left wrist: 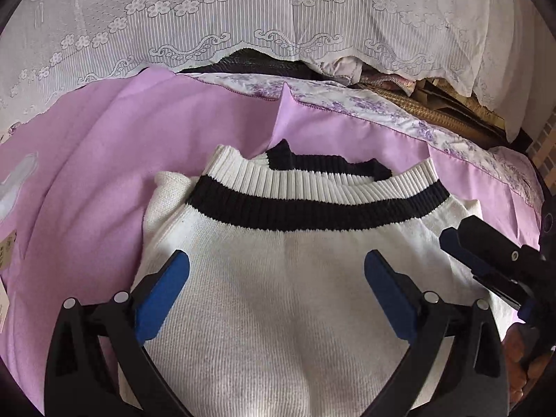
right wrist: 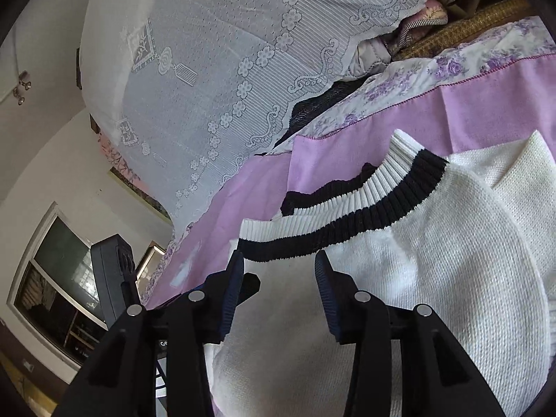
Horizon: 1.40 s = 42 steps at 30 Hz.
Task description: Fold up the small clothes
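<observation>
White knit sweater (left wrist: 278,295) lengthwise, striped hem away; left hand-held gripper (left wrist: 276,269) wide apart, right hand-held gripper (right wrist: 279,267) part-open, empty.

Almost no legible text

Only the partial letters "Ge" show, white on the black device body (right wrist: 163,344) low in the right wrist view; paper tags (left wrist: 7,243) on the bedsheet are too blurred to read.

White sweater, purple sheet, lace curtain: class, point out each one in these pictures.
white sweater (left wrist: 278,299): left wrist view, on its plain knitted body.
purple sheet (left wrist: 104,160): left wrist view, on a bare stretch left of the sweater.
lace curtain (right wrist: 215,34): right wrist view, on its patterned middle.
</observation>
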Tool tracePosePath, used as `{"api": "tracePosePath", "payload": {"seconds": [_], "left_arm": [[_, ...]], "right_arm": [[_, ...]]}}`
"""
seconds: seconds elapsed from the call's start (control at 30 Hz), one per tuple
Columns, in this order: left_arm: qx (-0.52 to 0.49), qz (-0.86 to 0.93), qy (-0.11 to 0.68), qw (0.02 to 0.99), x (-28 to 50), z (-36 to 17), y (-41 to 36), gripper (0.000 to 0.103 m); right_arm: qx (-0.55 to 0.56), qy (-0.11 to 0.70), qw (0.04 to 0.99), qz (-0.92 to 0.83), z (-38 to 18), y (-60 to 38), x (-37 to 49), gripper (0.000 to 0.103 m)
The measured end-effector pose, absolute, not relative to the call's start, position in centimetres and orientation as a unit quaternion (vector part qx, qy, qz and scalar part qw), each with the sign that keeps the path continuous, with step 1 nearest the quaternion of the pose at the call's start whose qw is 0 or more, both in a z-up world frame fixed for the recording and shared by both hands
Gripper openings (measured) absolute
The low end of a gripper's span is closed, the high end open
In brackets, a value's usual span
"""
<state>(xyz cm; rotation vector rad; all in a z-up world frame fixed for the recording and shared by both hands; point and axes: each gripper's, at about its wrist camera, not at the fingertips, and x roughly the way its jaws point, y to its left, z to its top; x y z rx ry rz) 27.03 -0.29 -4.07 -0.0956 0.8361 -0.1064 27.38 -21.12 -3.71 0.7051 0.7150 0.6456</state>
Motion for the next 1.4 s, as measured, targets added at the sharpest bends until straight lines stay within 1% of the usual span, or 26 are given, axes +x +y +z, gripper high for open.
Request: {"api": "tracePosePath", "payload": {"seconds": [0.13, 0.23, 0.33, 0.37, 0.4, 0.57, 0.8, 0.9, 0.93, 0.97, 1.03, 1.07, 1.3, 1.37, 1.4], "left_arm": [[-0.030, -0.053, 0.409, 0.910, 25.2, -4.5, -0.5, 0.098], [0.006, -0.041, 0.423, 0.905, 24.1, -5.5, -1.4, 0.099], [0.050, -0.015, 0.406, 0.912, 23.0, -5.7, -2.3, 0.099], [0.056, -0.006, 0.402, 0.914, 22.6, -5.6, -2.4, 0.099], [0.058, -0.001, 0.400, 0.915, 22.2, -5.5, -2.4, 0.099], [0.048, 0.008, 0.398, 0.916, 20.6, -5.3, -1.6, 0.099], [0.042, 0.020, 0.394, 0.918, 18.7, -5.1, -1.3, 0.099], [0.035, 0.022, 0.394, 0.918, 17.8, -5.0, -1.1, 0.099], [0.035, 0.023, 0.393, 0.919, 17.5, -4.9, -1.1, 0.099], [0.035, 0.025, 0.391, 0.919, 17.1, -4.9, -1.2, 0.099], [0.040, 0.030, 0.384, 0.922, 16.4, -4.6, -1.4, 0.099], [0.044, 0.032, 0.379, 0.924, 16.0, -4.5, -1.5, 0.098], [0.060, 0.020, 0.348, 0.935, 13.8, -3.4, -2.9, 0.098], [0.069, 0.023, 0.367, 0.928, 14.4, -4.2, -3.1, 0.099], [0.072, 0.029, 0.391, 0.917, 15.2, -5.0, -3.0, 0.099]], "right_arm": [[0.333, 0.343, 0.821, 0.313, -4.0, -21.3, 25.5, 0.043], [0.314, 0.367, 0.821, 0.305, -4.8, -21.0, 24.6, 0.044], [0.298, 0.371, 0.827, 0.298, -5.3, -21.2, 24.0, 0.038], [0.300, 0.370, 0.828, 0.296, -5.3, -21.4, 23.8, 0.038], [0.303, 0.368, 0.829, 0.292, -5.3, -21.8, 23.5, 0.038], [0.325, 0.367, 0.829, 0.271, -6.0, -23.8, 22.3, 0.028], [0.364, 0.365, 0.821, 0.245, -7.1, -26.5, 20.6, 0.027], [0.357, 0.359, 0.831, 0.230, -6.8, -26.7, 19.6, 0.029], [0.350, 0.357, 0.836, 0.224, -6.5, -26.7, 19.3, 0.033], [0.344, 0.353, 0.842, 0.221, -6.3, -26.7, 18.9, 0.039], [0.329, 0.345, 0.852, 0.216, -5.5, -26.3, 18.0, 0.047], [0.319, 0.341, 0.857, 0.218, -5.2, -25.9, 17.7, 0.049], [0.293, 0.344, 0.839, 0.302, -4.0, -22.6, 16.5, 0.050], [0.292, 0.364, 0.829, 0.307, -4.6, -22.2, 16.8, 0.054], [0.292, 0.377, 0.828, 0.295, -5.1, -22.3, 17.1, 0.054]]}}
